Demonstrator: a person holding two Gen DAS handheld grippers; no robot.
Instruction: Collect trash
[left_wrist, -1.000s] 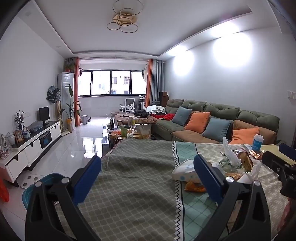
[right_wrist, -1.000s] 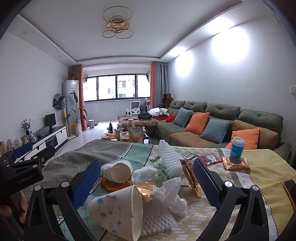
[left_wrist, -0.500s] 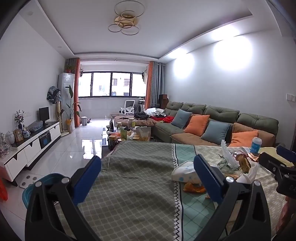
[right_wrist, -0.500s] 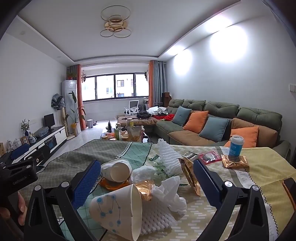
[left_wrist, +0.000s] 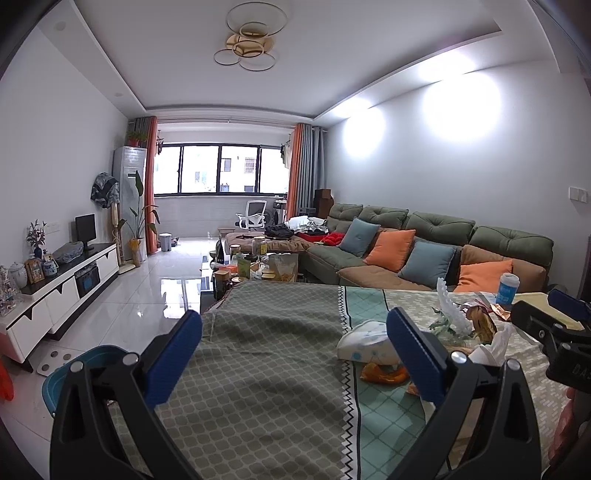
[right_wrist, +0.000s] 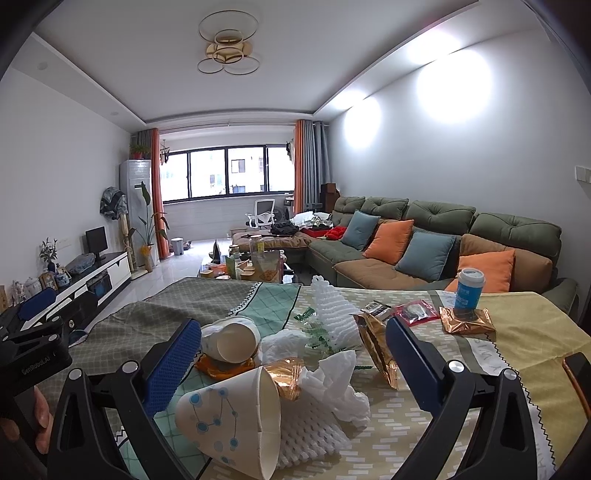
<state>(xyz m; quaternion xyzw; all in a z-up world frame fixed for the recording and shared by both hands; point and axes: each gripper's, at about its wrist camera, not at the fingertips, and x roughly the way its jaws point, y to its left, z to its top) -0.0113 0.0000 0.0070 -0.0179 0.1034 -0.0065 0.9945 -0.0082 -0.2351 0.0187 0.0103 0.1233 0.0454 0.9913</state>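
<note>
A pile of trash lies on the patterned tablecloth (right_wrist: 517, 332): a tipped paper cup with blue dots (right_wrist: 236, 424), a second tipped cup (right_wrist: 232, 339), white foam netting (right_wrist: 332, 306), crumpled tissue (right_wrist: 340, 384) and gold foil wrappers (right_wrist: 376, 347). My right gripper (right_wrist: 291, 354) is open and empty, with the pile between and just beyond its fingers. My left gripper (left_wrist: 291, 354) is open and empty over bare cloth, left of the pile (left_wrist: 373, 343).
An upright blue-and-white cup (right_wrist: 467, 291) stands on a foil packet (right_wrist: 467, 321) at the far right, with a red packet (right_wrist: 415, 312) beside it. A blue bin (left_wrist: 77, 373) stands on the floor left of the table. A sofa (left_wrist: 443, 243) runs behind.
Both views have shifted slightly; the trash pile looks a little closer to the right gripper. Both grippers stay open and empty.
</note>
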